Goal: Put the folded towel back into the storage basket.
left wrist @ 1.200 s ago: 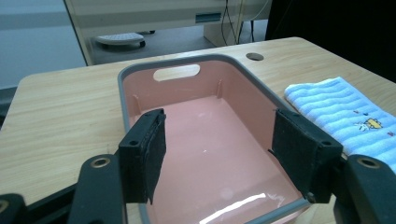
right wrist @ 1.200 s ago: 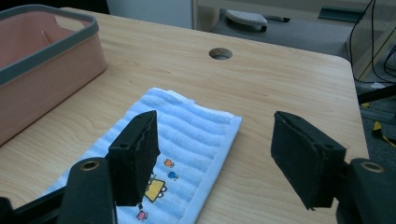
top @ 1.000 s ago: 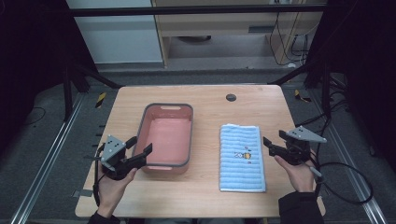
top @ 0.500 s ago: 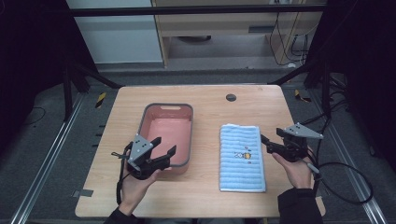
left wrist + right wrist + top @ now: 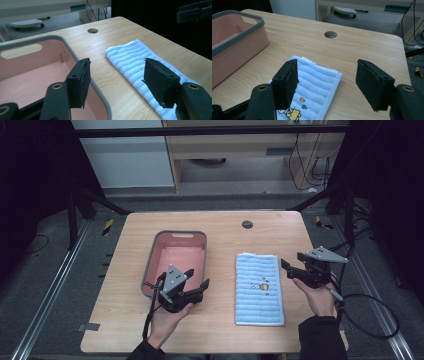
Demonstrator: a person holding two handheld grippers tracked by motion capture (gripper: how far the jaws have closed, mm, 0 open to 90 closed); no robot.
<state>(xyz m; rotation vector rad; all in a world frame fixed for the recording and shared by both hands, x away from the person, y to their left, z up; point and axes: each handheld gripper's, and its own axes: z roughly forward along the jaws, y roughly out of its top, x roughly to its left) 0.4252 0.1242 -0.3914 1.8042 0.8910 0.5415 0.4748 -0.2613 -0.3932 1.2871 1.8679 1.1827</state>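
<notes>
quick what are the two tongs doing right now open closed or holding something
Left tongs: open, holding nothing, over the pink bin's near corner.
Right tongs: open, holding nothing, beside the blue towel.

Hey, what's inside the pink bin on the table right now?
Nothing visible: the pink bin shows a bare pink floor. Its near right corner is covered in the high view by the left tool, so that bit can't be checked.

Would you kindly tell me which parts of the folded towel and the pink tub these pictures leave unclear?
- Folded light-blue striped towel: its underside faces the table, all views; near end hidden by the tongs, both gripper views.
- Printed cartoon: too small in the high view, cut off by the bottom edge in the right gripper view.
- Pink plastic tub with grey rim: near wall hidden by the left tongs, high view.
</notes>
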